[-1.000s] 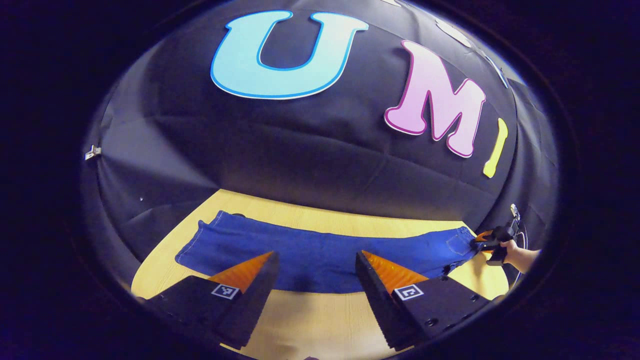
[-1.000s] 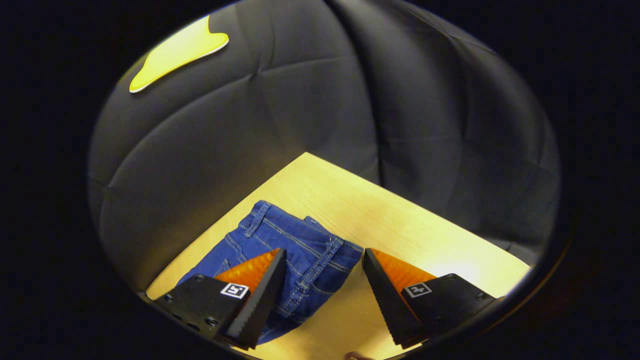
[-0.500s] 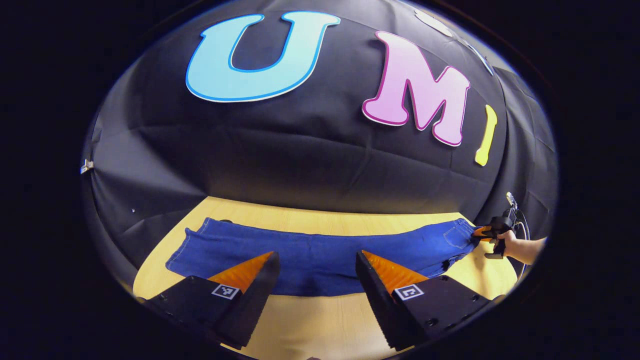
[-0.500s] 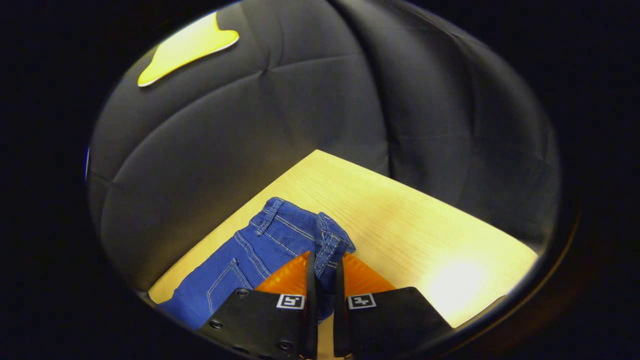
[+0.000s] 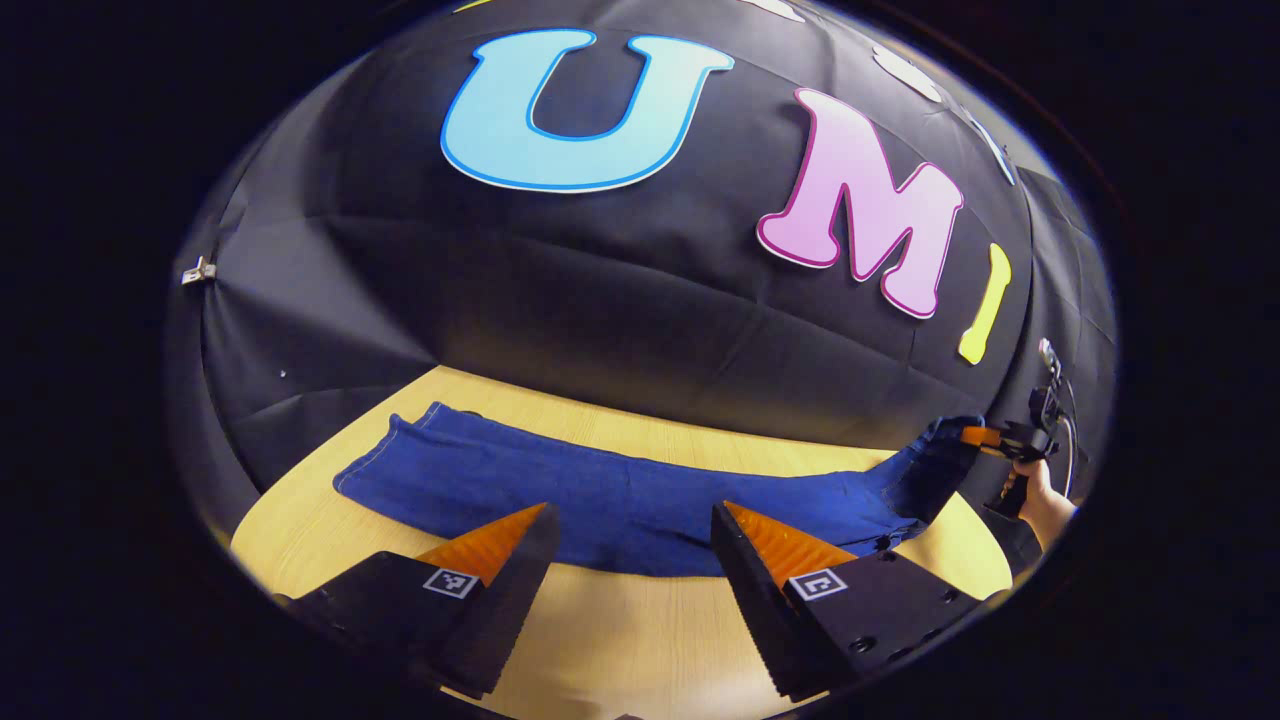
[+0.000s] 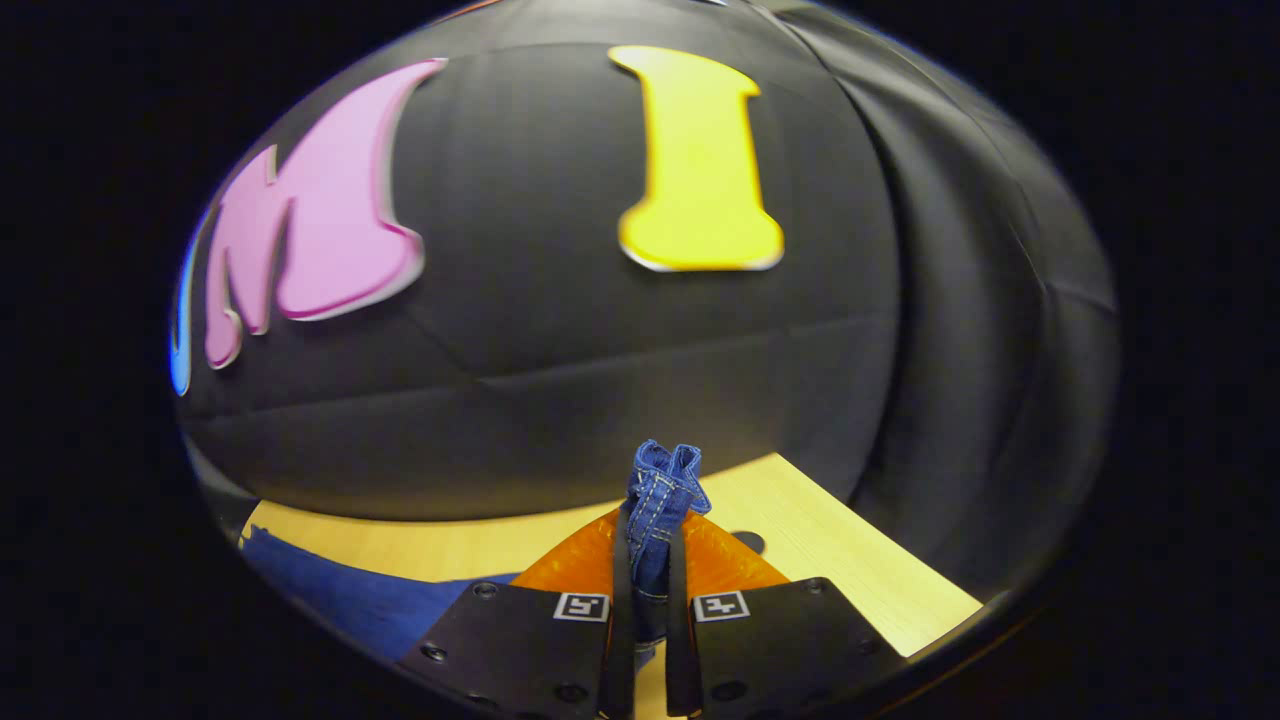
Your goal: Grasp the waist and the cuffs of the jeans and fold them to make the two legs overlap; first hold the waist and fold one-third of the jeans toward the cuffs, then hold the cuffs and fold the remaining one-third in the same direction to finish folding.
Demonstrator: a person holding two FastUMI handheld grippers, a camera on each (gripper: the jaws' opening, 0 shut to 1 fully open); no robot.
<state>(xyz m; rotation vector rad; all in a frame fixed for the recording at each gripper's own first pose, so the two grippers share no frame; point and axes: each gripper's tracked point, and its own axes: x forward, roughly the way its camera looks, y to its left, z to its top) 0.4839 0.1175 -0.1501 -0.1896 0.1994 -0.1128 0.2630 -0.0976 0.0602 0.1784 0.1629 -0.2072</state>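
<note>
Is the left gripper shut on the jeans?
No: in the left gripper view the left gripper is open above the table, its fingers apart, short of the jeans.

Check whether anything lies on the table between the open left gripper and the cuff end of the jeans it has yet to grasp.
Nothing visible does. The left gripper is open above bare table, and the jeans lie flat just ahead, cuff end unobstructed. The right gripper is shut on the raised waist.

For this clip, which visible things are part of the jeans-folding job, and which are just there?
Job:
blue denim jeans
right gripper, clamped on the waist
left gripper, open above the table

Just there:
light wooden table
small metal clip on the wall
</note>
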